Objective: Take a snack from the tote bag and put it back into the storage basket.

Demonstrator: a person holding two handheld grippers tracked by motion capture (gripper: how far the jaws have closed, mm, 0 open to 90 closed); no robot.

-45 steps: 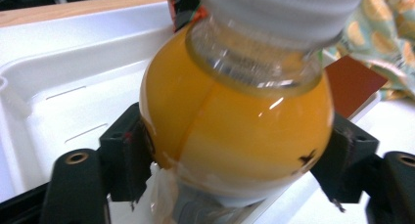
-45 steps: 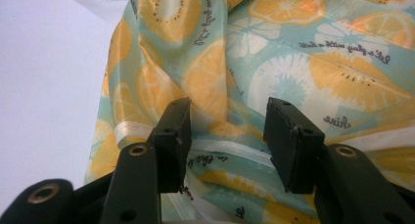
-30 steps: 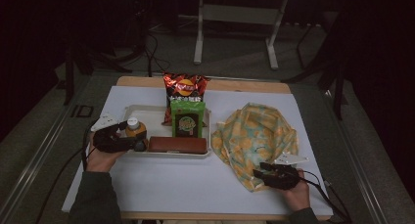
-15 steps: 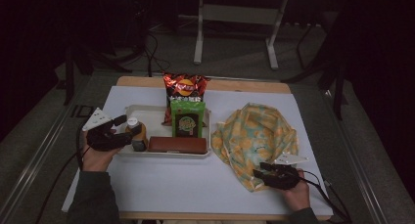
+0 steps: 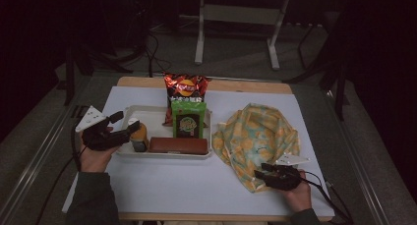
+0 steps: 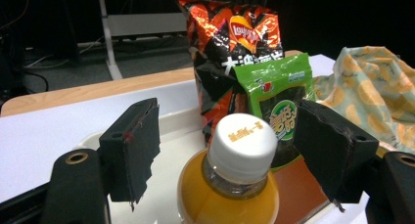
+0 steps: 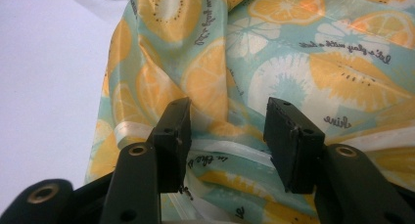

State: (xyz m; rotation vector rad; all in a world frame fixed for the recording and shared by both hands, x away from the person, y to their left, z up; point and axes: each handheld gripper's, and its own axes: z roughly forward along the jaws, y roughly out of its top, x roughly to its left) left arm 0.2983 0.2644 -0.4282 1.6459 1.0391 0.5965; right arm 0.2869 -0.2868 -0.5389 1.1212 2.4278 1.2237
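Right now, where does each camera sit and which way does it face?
High view: above the person's side, facing forward and down on the table; both forearms enter from below.
Left gripper view: on the left hand-held gripper, open jaws either side of the juice bottle.
Right gripper view: on the right hand-held gripper, open over the fruit-print bag.
Shared: bottle, bag, chip bag.

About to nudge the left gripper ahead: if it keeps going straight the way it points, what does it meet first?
The left gripper would most likely meet the orange juice bottle, which stands between its open jaws; the green snack bag is behind it.
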